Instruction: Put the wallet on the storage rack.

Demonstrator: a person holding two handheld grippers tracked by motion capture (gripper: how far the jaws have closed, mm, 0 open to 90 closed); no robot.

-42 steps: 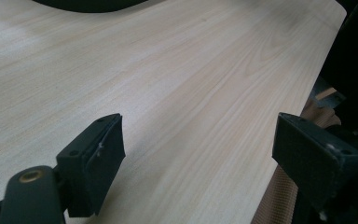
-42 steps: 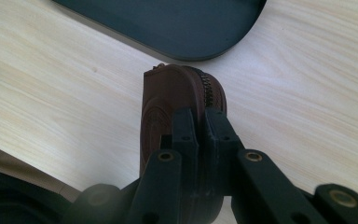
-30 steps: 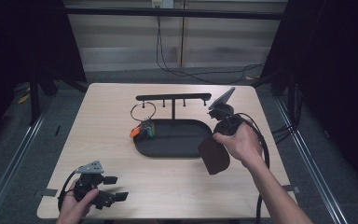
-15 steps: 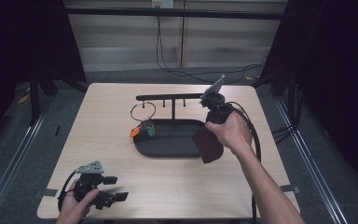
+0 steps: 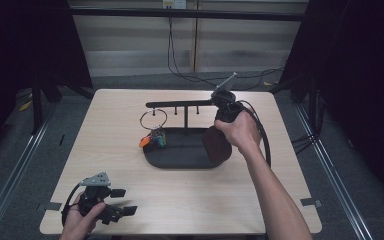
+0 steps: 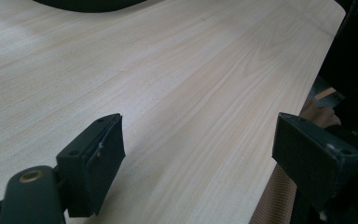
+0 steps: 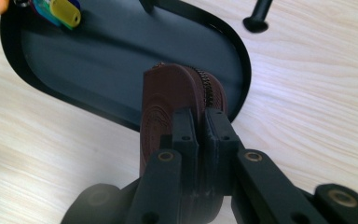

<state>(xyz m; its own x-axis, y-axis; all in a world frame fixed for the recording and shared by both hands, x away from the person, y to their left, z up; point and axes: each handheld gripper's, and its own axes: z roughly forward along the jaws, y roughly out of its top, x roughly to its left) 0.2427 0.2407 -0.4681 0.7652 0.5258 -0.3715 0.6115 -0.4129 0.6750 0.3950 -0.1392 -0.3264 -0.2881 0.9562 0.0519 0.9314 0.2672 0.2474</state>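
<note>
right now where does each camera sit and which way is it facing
High view: above the person's side, looking forward and down on the table; both forearms, left gripper, right gripper holding a brown pouch.
Left gripper view: rides the left gripper, low over bare wood; its two jaws stand wide apart.
Right gripper view: rides the right gripper, looking down at the pouch over the black tray; jaws clamped on it.
Shared: high and right gripper views both show the tray and coloured key tags.
</note>
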